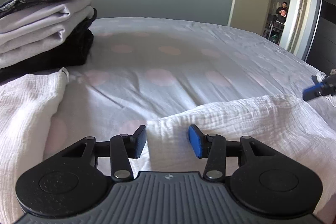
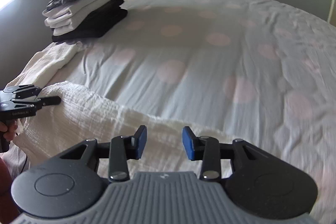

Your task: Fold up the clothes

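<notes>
While a white crinkled cloth [image 1: 241, 119] is lying rumpled across the lower half of both frames on the spotted bedsheet [image 1: 168, 56], the left gripper [image 1: 167, 141] is hovering with its jaws parted and nothing between them, the cloth's folded edge sitting just beneath and ahead. The right gripper [image 2: 164, 143] is likewise gaping empty over the same cloth's edge at lower centre (its view is slightly blurred, so contact is uncertain). A stack of folded clothes [image 2: 88, 12] is waiting at upper left, probably kept clear as the finished pile.
</notes>
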Demonstrator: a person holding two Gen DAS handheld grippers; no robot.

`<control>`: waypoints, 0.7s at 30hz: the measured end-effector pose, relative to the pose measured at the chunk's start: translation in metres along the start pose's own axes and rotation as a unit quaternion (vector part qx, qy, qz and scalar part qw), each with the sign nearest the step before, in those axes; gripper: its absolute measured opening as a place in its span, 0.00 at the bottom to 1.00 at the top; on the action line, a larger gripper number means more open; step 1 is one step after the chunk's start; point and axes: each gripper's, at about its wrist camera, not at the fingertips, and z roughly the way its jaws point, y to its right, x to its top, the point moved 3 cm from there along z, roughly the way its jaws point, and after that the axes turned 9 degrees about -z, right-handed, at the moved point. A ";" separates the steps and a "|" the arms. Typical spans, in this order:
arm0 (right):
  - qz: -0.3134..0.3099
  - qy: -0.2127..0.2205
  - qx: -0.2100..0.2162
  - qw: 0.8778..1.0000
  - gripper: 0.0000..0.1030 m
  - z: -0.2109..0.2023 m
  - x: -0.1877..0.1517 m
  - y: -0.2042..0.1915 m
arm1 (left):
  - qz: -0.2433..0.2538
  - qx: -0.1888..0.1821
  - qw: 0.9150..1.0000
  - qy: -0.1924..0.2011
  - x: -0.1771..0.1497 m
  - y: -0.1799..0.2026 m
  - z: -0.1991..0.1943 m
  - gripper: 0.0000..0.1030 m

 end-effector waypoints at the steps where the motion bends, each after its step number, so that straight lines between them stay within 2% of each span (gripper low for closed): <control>1: 0.021 -0.003 -0.010 1.000 0.40 -0.003 -0.013 0.002 | -0.011 0.009 1.000 0.013 0.002 -0.003 -0.007 0.56; 3: 0.071 0.004 -0.016 0.997 0.40 -0.010 -0.036 0.007 | -0.037 0.023 0.998 0.036 0.007 -0.009 -0.020 0.61; 5: 0.117 0.017 -0.019 0.993 0.40 -0.017 -0.056 0.010 | -0.088 0.011 0.995 0.038 0.010 -0.019 -0.032 0.61; 8: 0.152 0.046 -0.026 0.987 0.42 -0.025 -0.079 0.008 | -0.160 -0.010 0.986 0.042 0.015 -0.031 -0.050 0.60; 10: 0.180 0.063 -0.024 0.981 0.45 -0.027 -0.093 0.009 | -0.175 -0.040 0.983 0.048 0.017 -0.024 -0.061 0.59; 11: 0.196 0.067 -0.023 0.978 0.45 -0.026 -0.098 0.010 | -0.177 -0.051 0.982 0.050 0.018 -0.020 -0.066 0.56; 12: 0.213 0.069 -0.023 0.974 0.45 -0.024 -0.101 0.011 | -0.165 -0.053 0.984 0.048 0.019 -0.012 -0.068 0.48; 14: 0.232 0.080 -0.034 0.969 0.45 -0.025 -0.104 0.015 | -0.134 -0.039 0.990 0.034 0.019 0.008 -0.062 0.42; 18: 0.254 0.106 -0.054 0.960 0.45 -0.029 -0.105 0.023 | -0.081 -0.002 0.997 -0.001 0.007 0.035 -0.032 0.41; 21: 0.269 0.111 -0.060 0.955 0.45 -0.028 -0.109 0.031 | -0.073 0.020 0.996 -0.034 -0.006 0.036 -0.006 0.39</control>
